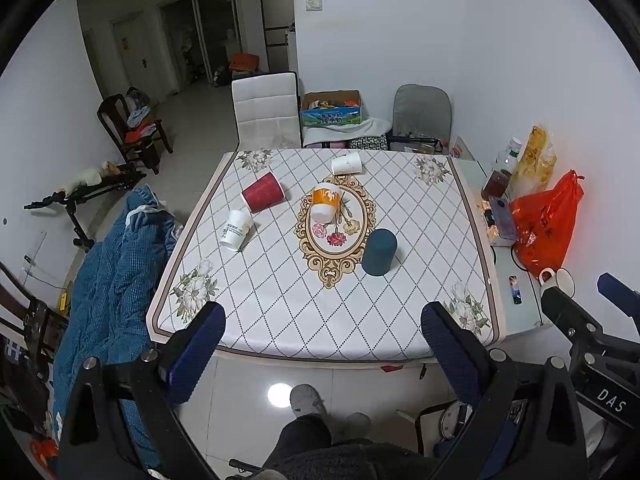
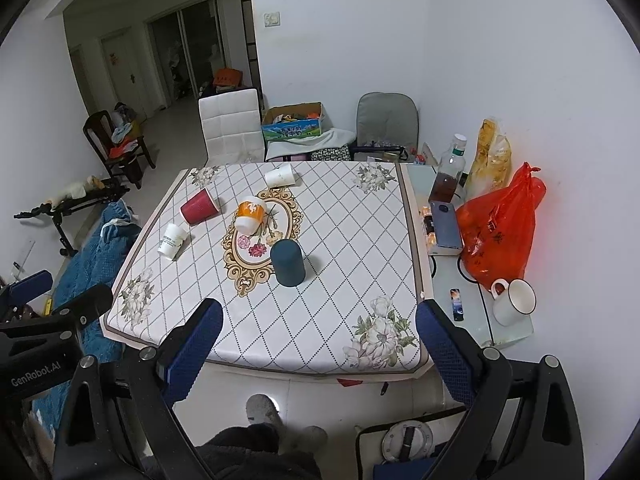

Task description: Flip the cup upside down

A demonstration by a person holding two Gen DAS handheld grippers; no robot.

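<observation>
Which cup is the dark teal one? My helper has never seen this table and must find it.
Start at the gold oval medallion in the middle of the tablecloth. The dark teal cup stands at its near right edge. Unlike the red, orange and white cups lying on their sides, it stands mouth down.

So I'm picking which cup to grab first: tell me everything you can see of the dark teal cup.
The dark teal cup is a plain, matte, unmarked cylinder, material unclear. It stands with a closed, rounded end up, so it looks already upside down. It sits on the patterned tablecloth, at the gold medallion's right edge, apart from the other cups. Nothing else touches it.
</observation>
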